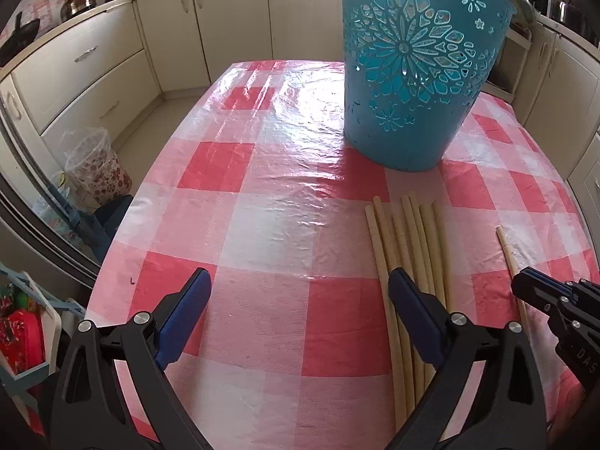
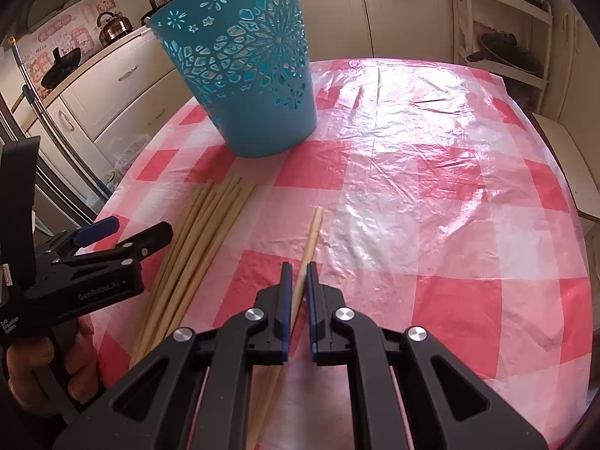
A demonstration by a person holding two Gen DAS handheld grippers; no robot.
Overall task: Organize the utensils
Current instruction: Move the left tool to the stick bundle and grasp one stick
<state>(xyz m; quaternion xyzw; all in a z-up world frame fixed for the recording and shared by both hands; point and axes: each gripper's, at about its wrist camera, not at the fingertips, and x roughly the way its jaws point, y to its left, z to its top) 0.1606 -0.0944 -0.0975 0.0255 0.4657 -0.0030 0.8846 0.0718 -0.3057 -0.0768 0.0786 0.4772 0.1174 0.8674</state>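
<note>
single chopstick point(image 2: 313, 227): likely light, stiff, smooth; right gripper point(image 2: 296, 273) pinching it mid-shaft, left gripper point(image 1: 300, 292) spread empty beside chopstick bundle point(image 1: 412, 240), blue basket point(image 1: 412, 75) beyond.

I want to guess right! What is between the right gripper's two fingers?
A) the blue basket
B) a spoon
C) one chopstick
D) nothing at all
C: in the right wrist view, the right gripper has its fingers nearly closed around a single chopstick, lying apart from the bundle of chopsticks near the blue basket.
</note>
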